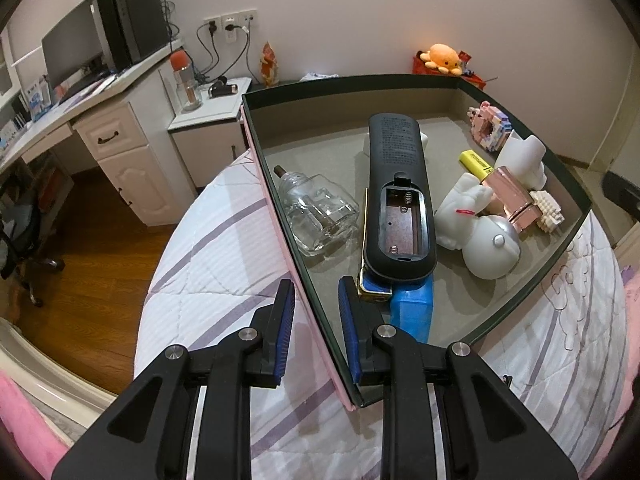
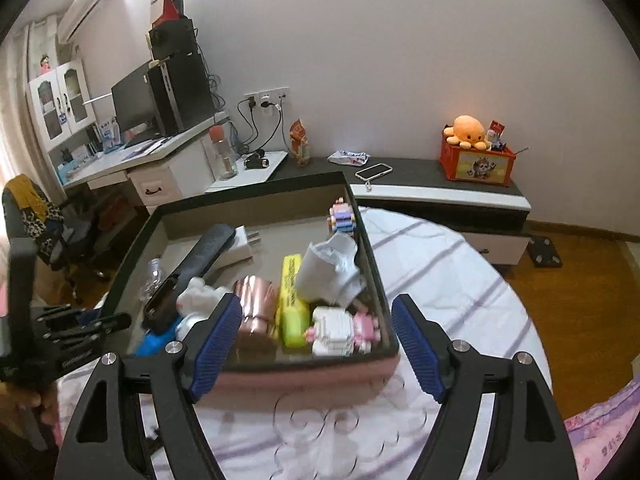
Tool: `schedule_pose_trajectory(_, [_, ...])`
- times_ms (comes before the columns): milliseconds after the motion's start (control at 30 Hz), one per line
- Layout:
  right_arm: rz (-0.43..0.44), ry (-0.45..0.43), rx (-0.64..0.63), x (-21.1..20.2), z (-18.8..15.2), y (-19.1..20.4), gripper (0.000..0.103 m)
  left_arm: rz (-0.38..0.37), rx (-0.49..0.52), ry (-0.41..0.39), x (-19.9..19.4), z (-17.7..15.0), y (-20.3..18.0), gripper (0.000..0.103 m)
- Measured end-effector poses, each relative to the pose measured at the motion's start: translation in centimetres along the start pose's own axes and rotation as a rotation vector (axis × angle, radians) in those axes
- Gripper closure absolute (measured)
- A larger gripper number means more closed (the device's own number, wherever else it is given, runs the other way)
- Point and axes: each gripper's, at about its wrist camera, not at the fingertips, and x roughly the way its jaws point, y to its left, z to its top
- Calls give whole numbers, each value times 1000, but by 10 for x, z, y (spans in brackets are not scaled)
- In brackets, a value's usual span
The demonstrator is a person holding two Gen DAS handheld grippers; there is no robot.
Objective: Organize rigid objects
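Note:
A pink-sided box (image 1: 288, 240) with a dark rim sits on the bed. It holds a black remote (image 1: 400, 196) with its battery bay open, a glass bottle (image 1: 316, 212), a blue item (image 1: 414, 312), white figures (image 1: 476, 220), a yellow highlighter (image 1: 476, 162), a rose-gold tube (image 1: 516, 196) and brick toys (image 1: 490, 122). My left gripper (image 1: 314, 312) straddles the box's left wall, jaws slightly apart. My right gripper (image 2: 316, 344) is open wide above the box's near end (image 2: 304, 376), over the brick toy (image 2: 340, 330).
The bed has a white quilt with purple stripes (image 2: 440, 280). A white desk with a monitor (image 1: 72, 48) and a nightstand (image 1: 212, 120) stand to the left. A low bench carries a phone (image 2: 374, 171) and an orange toy crate (image 2: 476, 160). Wooden floor surrounds the bed.

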Motion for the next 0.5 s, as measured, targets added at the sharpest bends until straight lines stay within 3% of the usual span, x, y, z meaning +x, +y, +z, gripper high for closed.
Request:
schedule_pose_trajectory(367, [33,59,10,-16,-42,20,24,8,10,1,-14,-2,-1,78])
schedule_pose_trajectory(500, [67,99,23,-11,-60,33,24,27,34,-17,-31,-10,1,63])
